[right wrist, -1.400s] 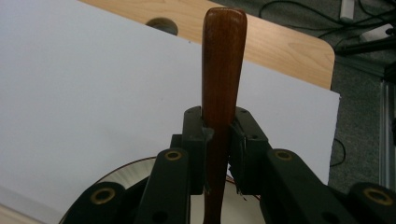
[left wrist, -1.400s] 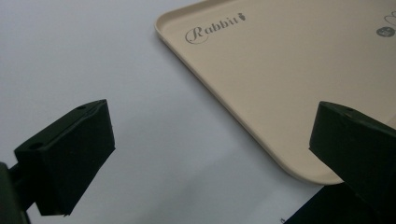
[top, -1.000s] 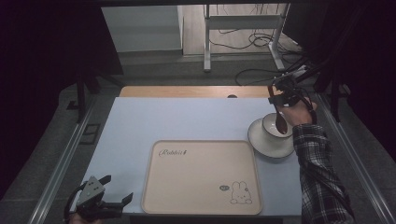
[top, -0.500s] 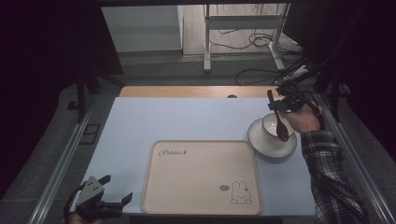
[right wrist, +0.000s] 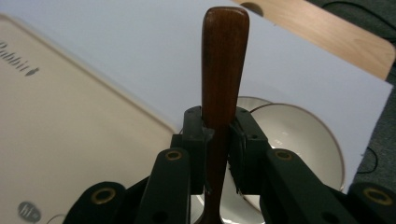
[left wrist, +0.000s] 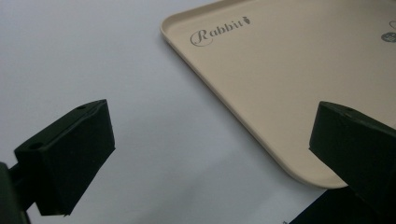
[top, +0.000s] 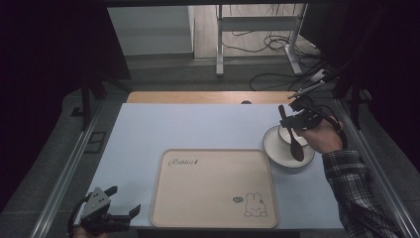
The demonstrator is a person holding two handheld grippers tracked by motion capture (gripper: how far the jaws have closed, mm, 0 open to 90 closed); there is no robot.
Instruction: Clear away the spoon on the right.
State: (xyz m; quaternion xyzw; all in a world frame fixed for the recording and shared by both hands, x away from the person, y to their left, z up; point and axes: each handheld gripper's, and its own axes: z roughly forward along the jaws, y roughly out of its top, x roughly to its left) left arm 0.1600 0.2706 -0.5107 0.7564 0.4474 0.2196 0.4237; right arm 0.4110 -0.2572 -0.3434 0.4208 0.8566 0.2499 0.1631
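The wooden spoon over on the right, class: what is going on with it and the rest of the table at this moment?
A person's right gripper is shut on the handle of a dark wooden spoon, holding it above a small white bowl that sits on a white plate. The left gripper waits open at the near left, holding nothing. Between them lies a beige tray with a rabbit print, nothing on it.

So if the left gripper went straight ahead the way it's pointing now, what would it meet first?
Probably the beige tray. The left gripper is open and low over the table, and the tray's near corner lies just ahead between its jaws. Depth is unclear, so it might brush the table first.
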